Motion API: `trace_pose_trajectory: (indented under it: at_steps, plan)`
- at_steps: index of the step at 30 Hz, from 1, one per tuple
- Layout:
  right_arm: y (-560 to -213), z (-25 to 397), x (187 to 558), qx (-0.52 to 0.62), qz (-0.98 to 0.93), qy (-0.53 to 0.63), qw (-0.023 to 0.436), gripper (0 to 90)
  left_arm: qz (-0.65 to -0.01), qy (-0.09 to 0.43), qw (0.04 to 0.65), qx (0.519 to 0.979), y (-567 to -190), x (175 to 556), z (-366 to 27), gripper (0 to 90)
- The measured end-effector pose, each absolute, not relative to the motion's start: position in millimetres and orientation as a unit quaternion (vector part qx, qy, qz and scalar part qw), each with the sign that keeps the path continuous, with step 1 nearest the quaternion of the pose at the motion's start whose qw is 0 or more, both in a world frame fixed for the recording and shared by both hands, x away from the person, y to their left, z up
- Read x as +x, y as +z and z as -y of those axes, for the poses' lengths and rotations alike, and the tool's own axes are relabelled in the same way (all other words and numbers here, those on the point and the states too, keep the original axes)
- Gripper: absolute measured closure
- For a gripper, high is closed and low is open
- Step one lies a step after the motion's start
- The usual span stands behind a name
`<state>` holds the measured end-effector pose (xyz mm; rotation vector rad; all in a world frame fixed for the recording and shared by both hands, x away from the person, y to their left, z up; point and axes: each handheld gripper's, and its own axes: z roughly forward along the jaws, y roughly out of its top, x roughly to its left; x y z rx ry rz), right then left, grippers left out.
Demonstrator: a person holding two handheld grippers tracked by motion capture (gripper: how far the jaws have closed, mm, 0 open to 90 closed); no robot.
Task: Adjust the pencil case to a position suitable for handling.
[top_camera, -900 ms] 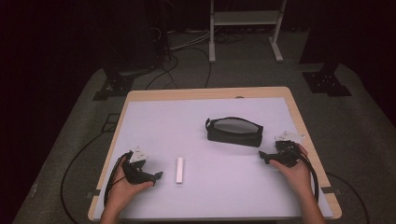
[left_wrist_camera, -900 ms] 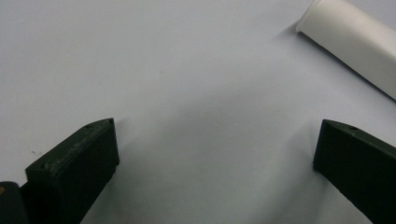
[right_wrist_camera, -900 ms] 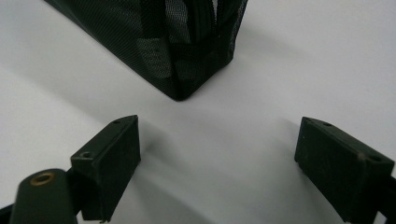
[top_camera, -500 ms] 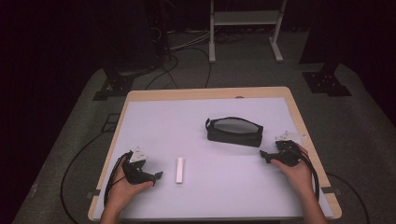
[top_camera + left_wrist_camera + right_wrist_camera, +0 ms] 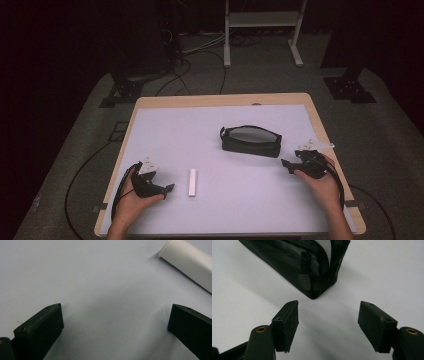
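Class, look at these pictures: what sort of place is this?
Probably a recording studio or lab: a white-topped wooden table on grey carpet, loose black cables on the floor, black stand bases and dark surroundings.

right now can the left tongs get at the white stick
Probably yes. The left tongs stand open just beside the white stick, with bare table between them. The black pouch lies farther off.

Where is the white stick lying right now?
In the high view the white stick lies flat on the table, near its front edge, just right of the left gripper and untouched.
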<state>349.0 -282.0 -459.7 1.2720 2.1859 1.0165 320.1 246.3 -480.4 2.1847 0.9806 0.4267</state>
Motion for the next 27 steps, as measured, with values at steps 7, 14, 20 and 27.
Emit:
trace_pose_trajectory:
  at_steps: [7, 14, 20, 27]
  plan:
    - [-444, 280, 346, 0.430, -0.788, 0.390, 0.205, 32.2, -0.378, 0.165, 0.347, 0.842, -480, 320, -246, 0.0]
    - [-435, 274, 347, 0.408, -0.795, 0.399, 0.206, 31.9, -0.378, 0.164, 0.347, 0.842, -480, 320, -246, 0.0]
    - [-424, 268, 351, 0.383, -0.803, 0.410, 0.201, 33.2, -0.378, 0.164, 0.347, 0.842, -480, 320, -246, 0.0]
    - [-412, 258, 358, 0.357, -0.810, 0.423, 0.195, 34.5, -0.378, 0.164, 0.348, 0.842, -480, 320, -246, 0.0]
